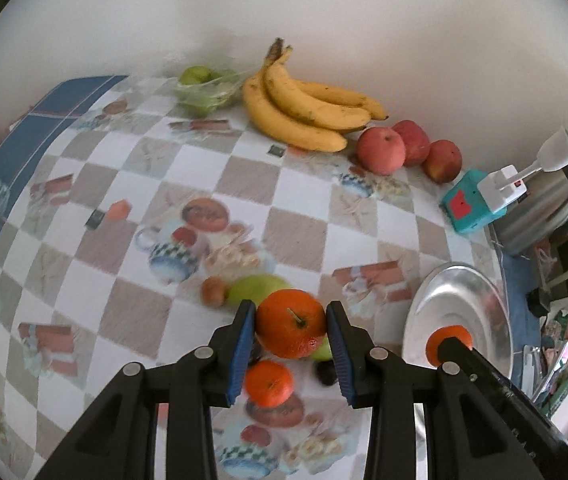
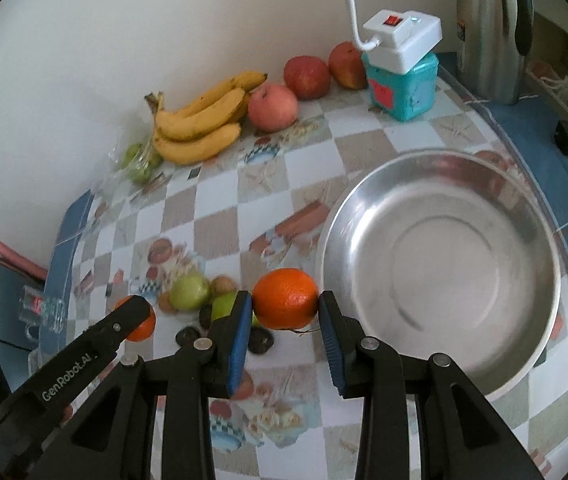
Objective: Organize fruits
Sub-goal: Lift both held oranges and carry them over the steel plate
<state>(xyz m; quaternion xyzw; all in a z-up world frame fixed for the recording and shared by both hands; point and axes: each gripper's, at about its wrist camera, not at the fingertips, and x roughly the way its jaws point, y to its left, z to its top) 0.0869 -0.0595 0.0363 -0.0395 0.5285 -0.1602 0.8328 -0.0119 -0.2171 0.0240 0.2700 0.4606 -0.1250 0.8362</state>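
Note:
My left gripper (image 1: pixel 291 326) is shut on an orange (image 1: pixel 289 322) with a stem, above the patterned tablecloth. Below it lie a smaller orange (image 1: pixel 268 383), a green fruit (image 1: pixel 258 289) and a brown nut (image 1: pixel 214 290). My right gripper (image 2: pixel 285 303) is shut on another orange (image 2: pixel 285 298), just left of the steel bowl (image 2: pixel 439 248). The bowl holds nothing. In the right wrist view the left gripper's finger (image 2: pixel 124 320) covers part of its orange (image 2: pixel 142 326). Green fruits (image 2: pixel 189 291) and dark small fruits (image 2: pixel 260 340) lie beside it.
Bananas (image 1: pixel 303 108), three red apples (image 1: pixel 379 150) and bagged green fruit (image 1: pixel 204 88) lie along the wall. A teal box with a white switch unit (image 2: pixel 401 60) and a steel flask (image 2: pixel 487 28) stand at the back right. The table's edge (image 2: pixel 543 184) runs right of the bowl.

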